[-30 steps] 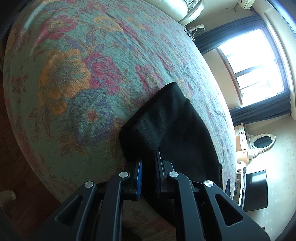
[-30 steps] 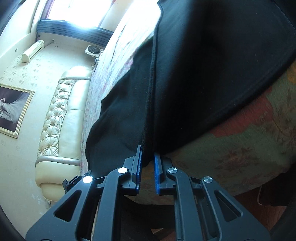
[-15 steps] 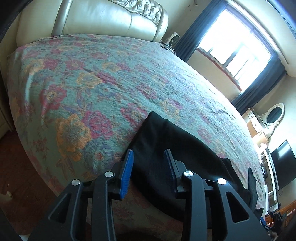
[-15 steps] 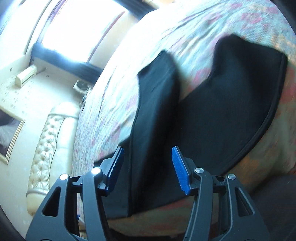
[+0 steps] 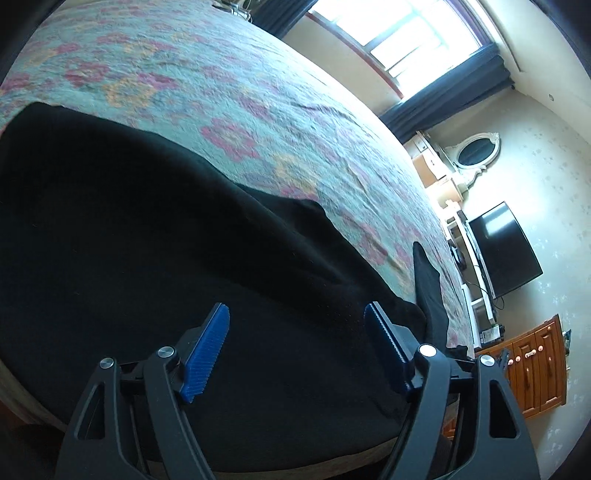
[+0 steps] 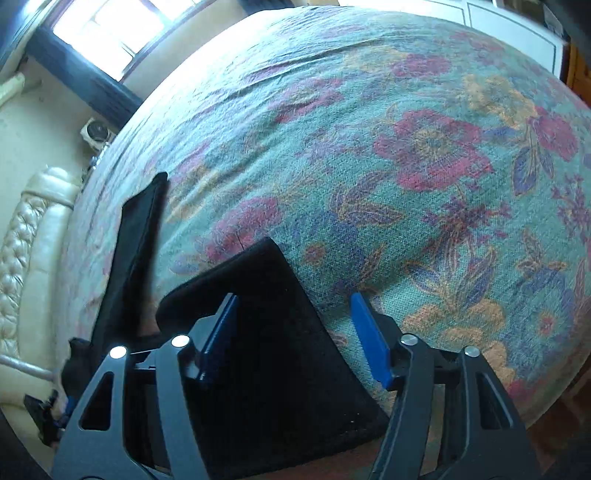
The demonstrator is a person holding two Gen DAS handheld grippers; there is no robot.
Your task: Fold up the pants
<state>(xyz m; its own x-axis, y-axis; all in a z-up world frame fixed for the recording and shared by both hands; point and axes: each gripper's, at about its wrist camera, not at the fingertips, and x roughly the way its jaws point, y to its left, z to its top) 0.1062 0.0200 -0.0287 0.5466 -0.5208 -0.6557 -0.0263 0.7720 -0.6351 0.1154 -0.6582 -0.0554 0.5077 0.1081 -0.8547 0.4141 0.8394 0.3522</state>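
Observation:
Black pants (image 5: 147,240) lie flat along the near edge of a bed with a floral bedspread (image 5: 229,96). In the left wrist view they fill the lower left, and a far end (image 5: 428,280) sticks up at the right. My left gripper (image 5: 295,332) is open just above the cloth, holding nothing. In the right wrist view one corner of the pants (image 6: 273,332) lies under my open right gripper (image 6: 295,332), and a narrow black strip (image 6: 136,240) runs away at the left. The right gripper holds nothing.
The bedspread (image 6: 424,155) stretches far beyond the pants. A cream tufted headboard (image 6: 26,236) is at the left of the right wrist view. A dark TV (image 5: 502,247), a wooden cabinet (image 5: 535,362) and a bright window (image 5: 410,33) stand past the bed.
Both grippers were shut on the pants' edge one second ago. Both have opened, let the cloth go and swung to new views over it.

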